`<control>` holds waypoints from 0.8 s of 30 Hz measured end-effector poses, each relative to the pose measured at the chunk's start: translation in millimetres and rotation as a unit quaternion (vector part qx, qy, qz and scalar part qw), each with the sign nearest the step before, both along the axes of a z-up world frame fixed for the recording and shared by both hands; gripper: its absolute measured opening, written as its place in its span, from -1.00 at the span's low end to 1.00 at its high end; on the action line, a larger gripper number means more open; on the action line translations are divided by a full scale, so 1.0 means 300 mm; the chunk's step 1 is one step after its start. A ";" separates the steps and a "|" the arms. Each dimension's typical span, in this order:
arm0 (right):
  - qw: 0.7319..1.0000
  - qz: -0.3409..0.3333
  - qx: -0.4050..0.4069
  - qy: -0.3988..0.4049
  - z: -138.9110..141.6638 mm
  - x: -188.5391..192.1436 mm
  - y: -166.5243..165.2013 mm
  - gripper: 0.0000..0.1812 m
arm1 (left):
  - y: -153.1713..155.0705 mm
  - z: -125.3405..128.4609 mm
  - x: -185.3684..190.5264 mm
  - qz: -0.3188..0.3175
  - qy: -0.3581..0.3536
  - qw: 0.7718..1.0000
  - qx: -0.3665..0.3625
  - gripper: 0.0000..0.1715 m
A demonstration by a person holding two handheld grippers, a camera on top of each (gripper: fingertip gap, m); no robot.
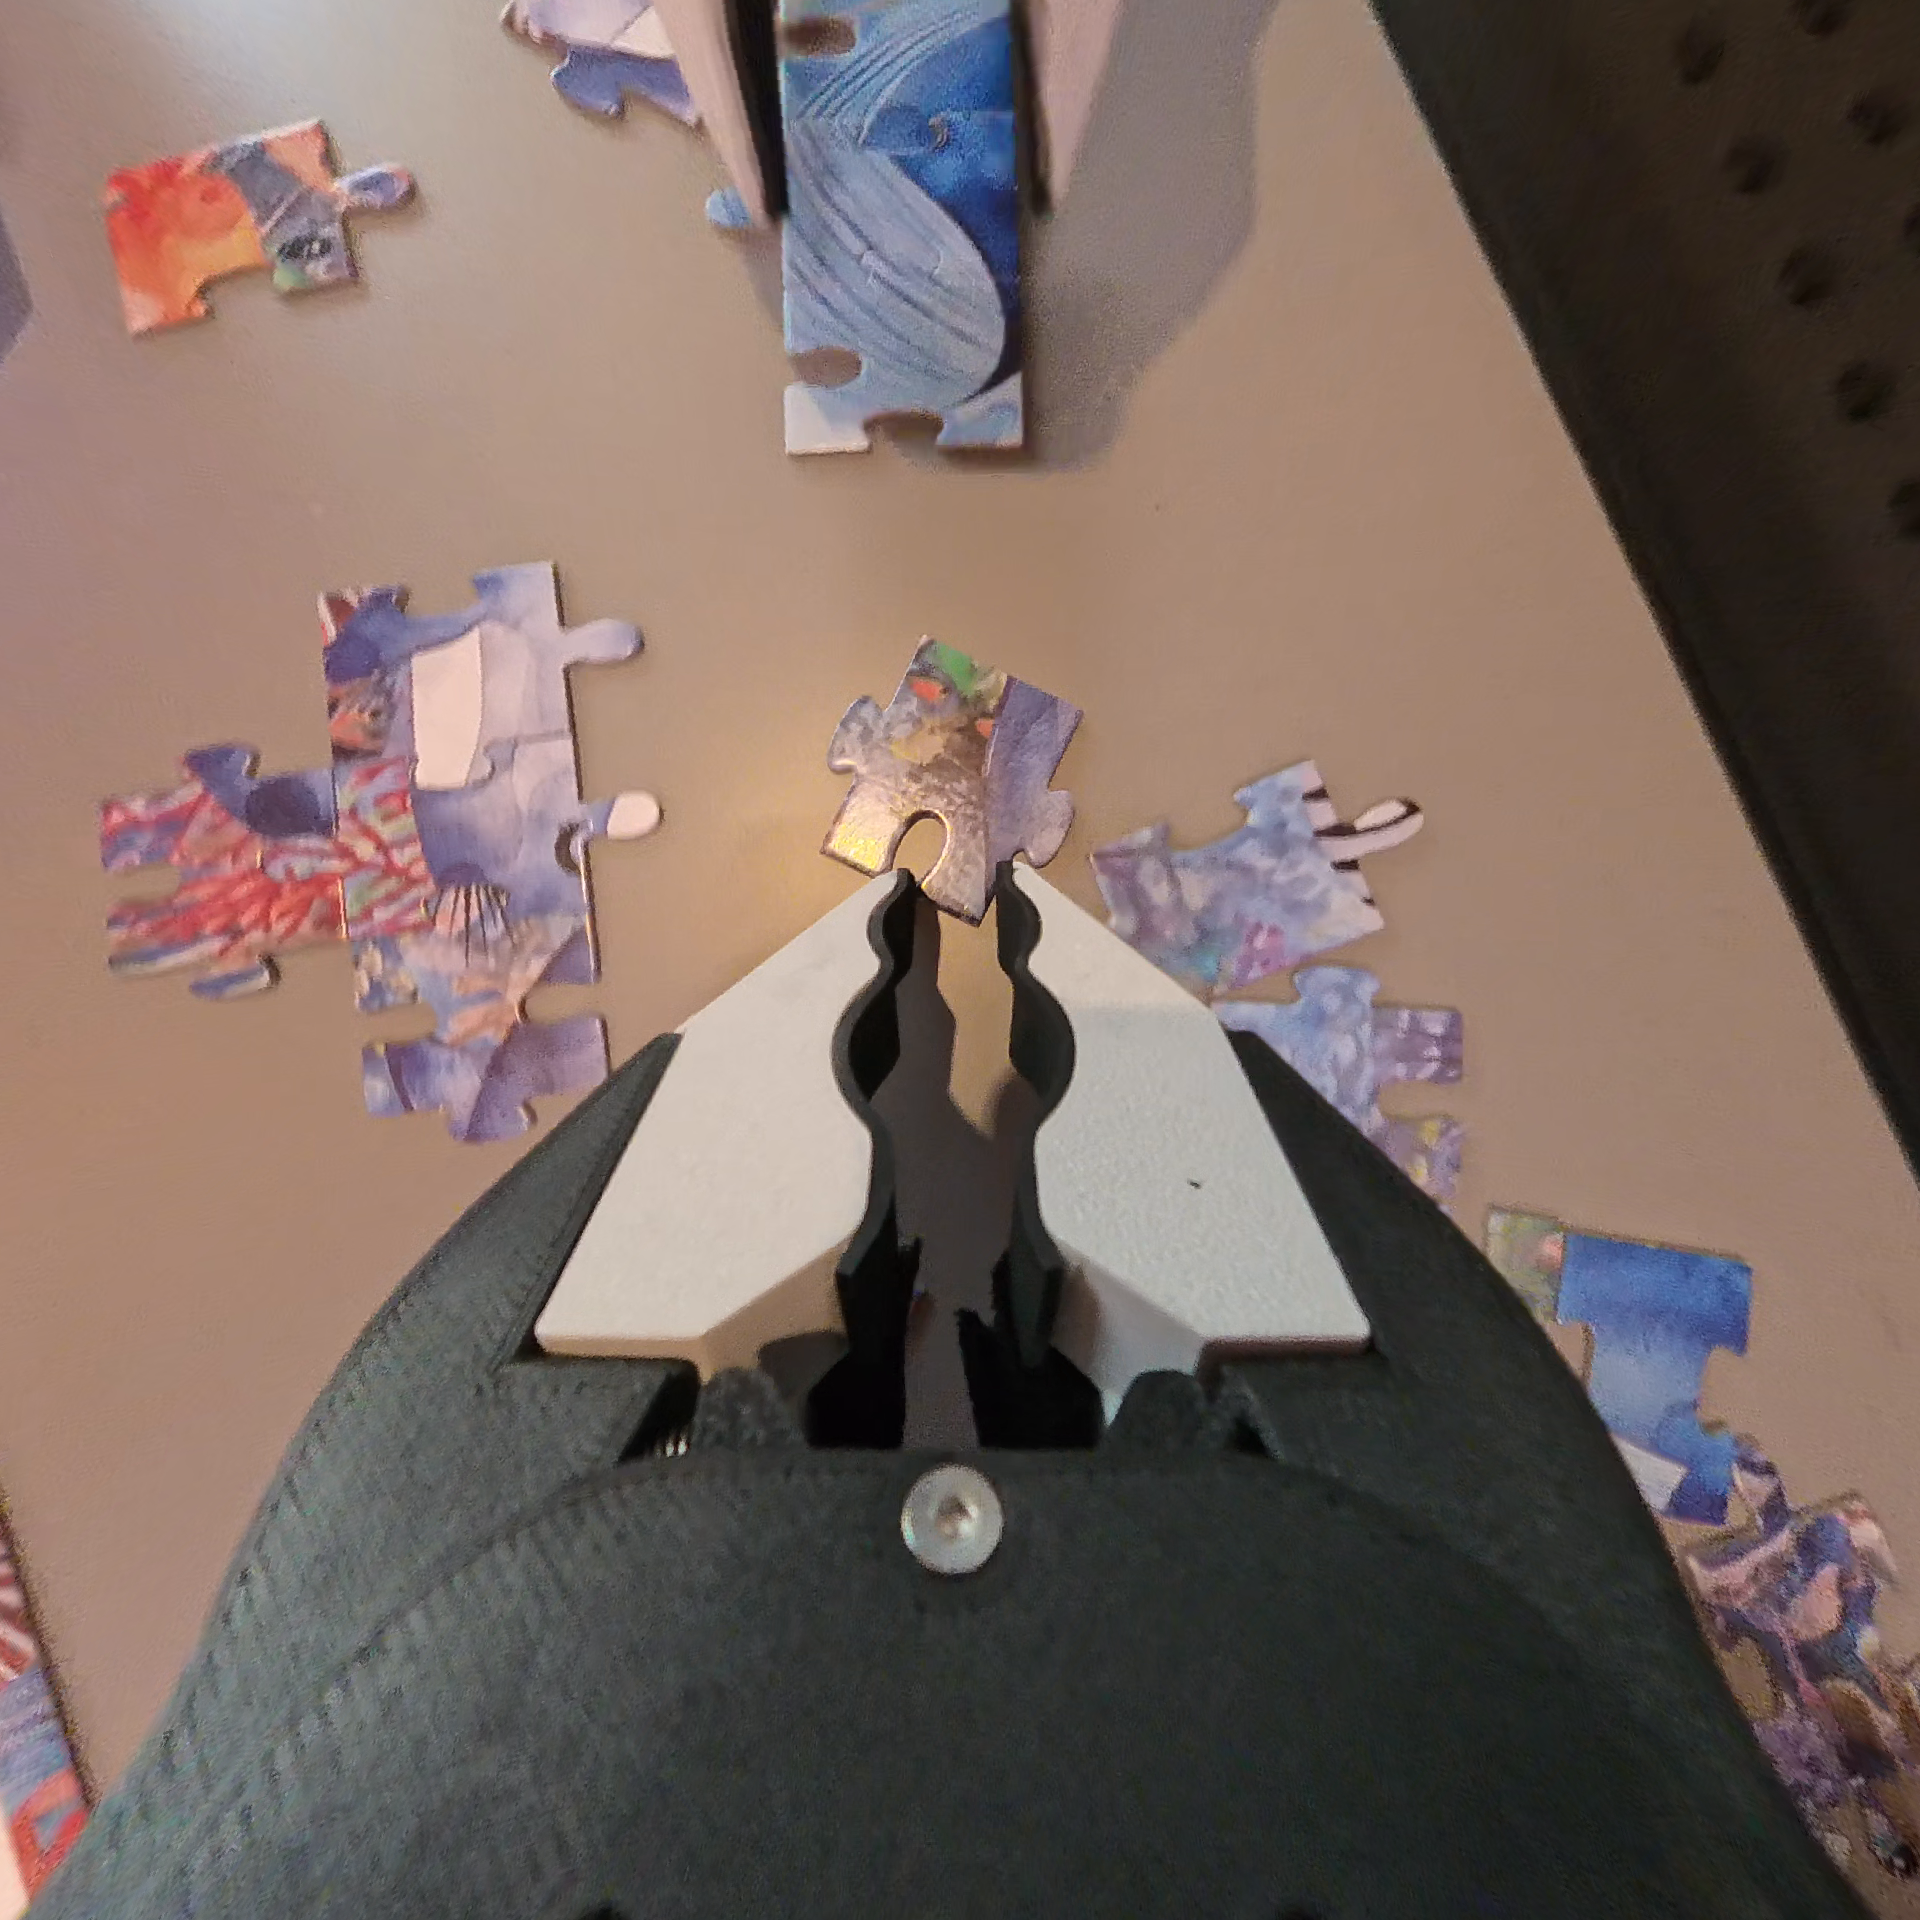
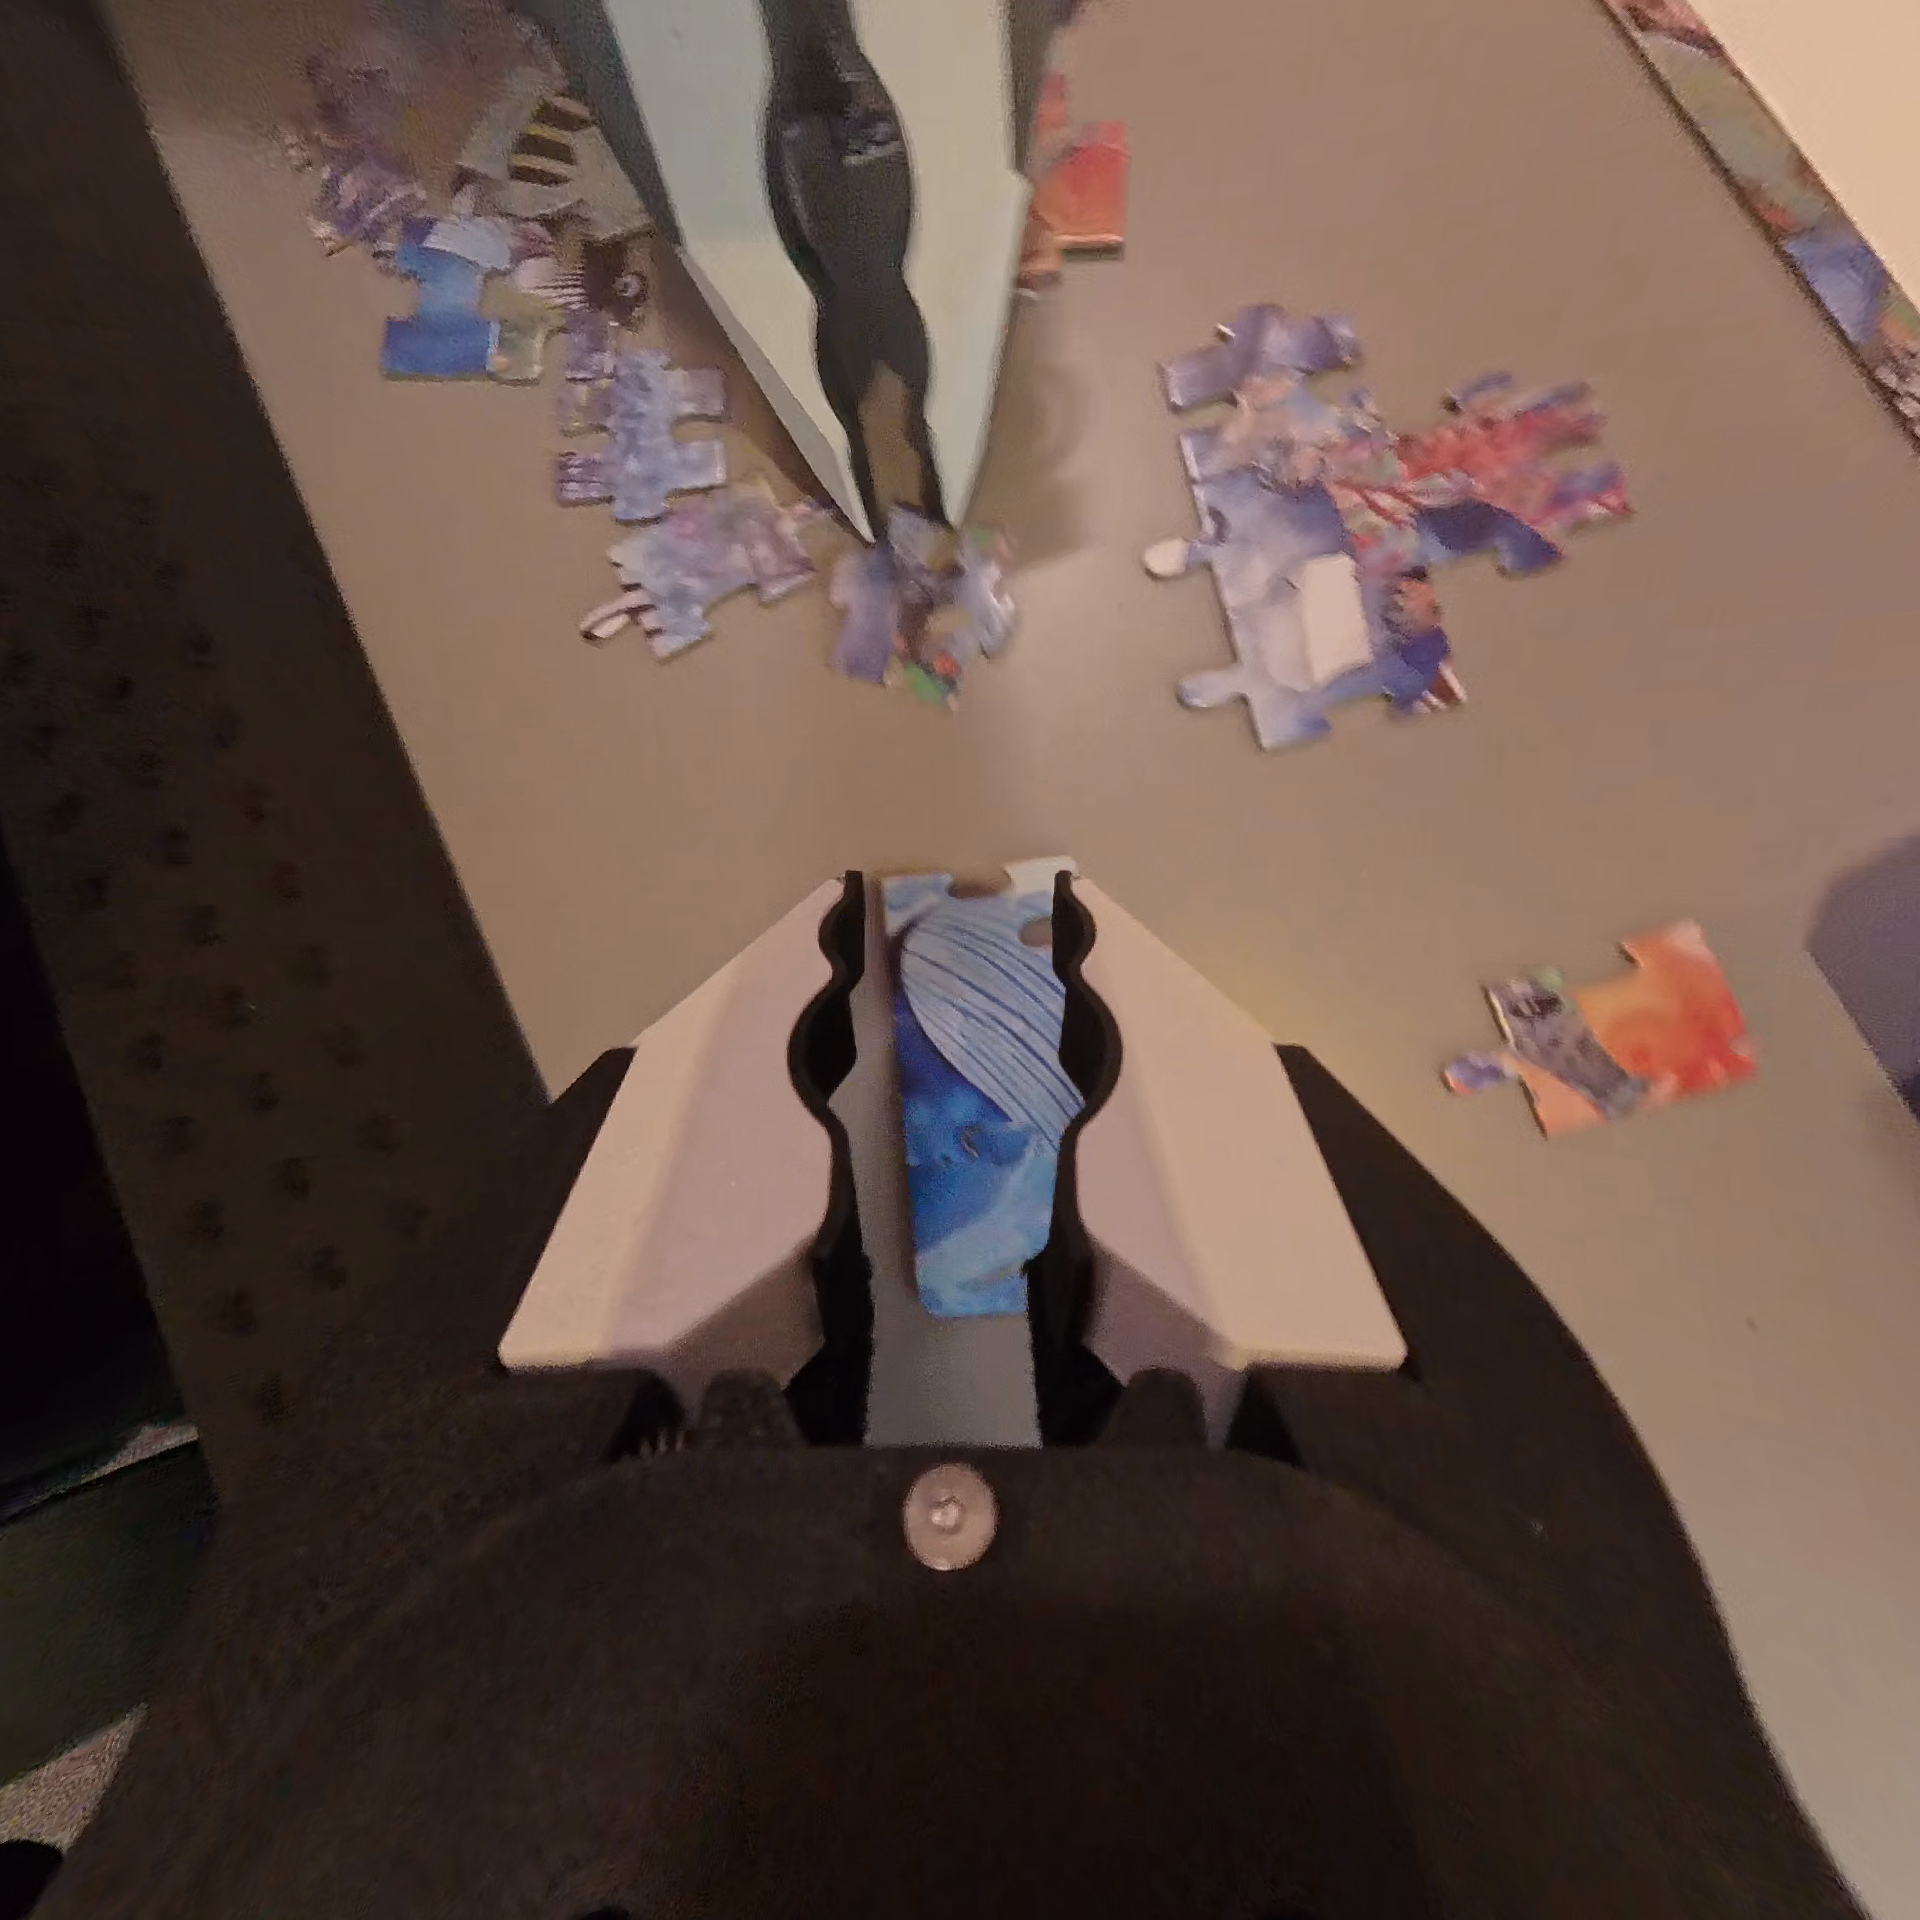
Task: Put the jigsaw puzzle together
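Note:
My left gripper (image 1: 956,883) is shut on the near tab of a single blue-grey puzzle piece (image 1: 951,769), low over the tan table (image 1: 935,561). It also shows in the right wrist view (image 2: 904,520), with its tips on that piece (image 2: 925,603). My right gripper (image 2: 961,894) is shut on a long blue whale strip of joined pieces (image 2: 977,1091), held above the table. In the left wrist view the strip (image 1: 899,239) hangs at the top centre. A joined cluster with red coral (image 1: 416,831) lies left of my left gripper and also shows in the right wrist view (image 2: 1371,540).
An orange piece (image 1: 239,229) lies apart, also seen in the right wrist view (image 2: 1631,1029). Several loose blue-purple pieces (image 1: 1247,883) lie right of my left gripper. A black perforated surface (image 1: 1714,416) borders the table. A long printed strip (image 2: 1818,239) lies along the far edge. Tip to tip, the grippers are about 10 cm apart.

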State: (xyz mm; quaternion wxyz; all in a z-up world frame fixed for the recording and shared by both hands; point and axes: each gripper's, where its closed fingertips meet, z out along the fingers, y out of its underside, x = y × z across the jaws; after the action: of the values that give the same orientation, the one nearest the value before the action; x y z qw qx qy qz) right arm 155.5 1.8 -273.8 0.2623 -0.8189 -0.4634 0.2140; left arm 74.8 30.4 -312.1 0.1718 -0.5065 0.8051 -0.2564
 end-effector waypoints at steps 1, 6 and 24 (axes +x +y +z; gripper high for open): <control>1.000 0.012 -0.001 -0.002 -0.001 -0.027 -0.008 -0.60 | 0.003 0.004 0.018 -0.001 -0.001 1.000 0.011 -0.80; 1.000 0.028 0.001 -0.007 -0.004 -0.069 -0.024 -0.57 | -0.041 0.075 -0.006 0.001 -0.006 1.000 -0.019 -0.47; 0.999 -0.026 -0.012 -0.022 -0.100 0.074 -0.063 -0.51 | -0.187 0.000 -0.082 0.041 0.001 0.999 -0.015 -0.57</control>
State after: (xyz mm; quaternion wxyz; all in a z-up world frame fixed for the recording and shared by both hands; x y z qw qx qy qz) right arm 177.7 -17.3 -303.6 0.2474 -0.8385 -0.4450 0.1943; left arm 50.2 -25.6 -312.1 0.1735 -0.5420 0.7797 -0.2610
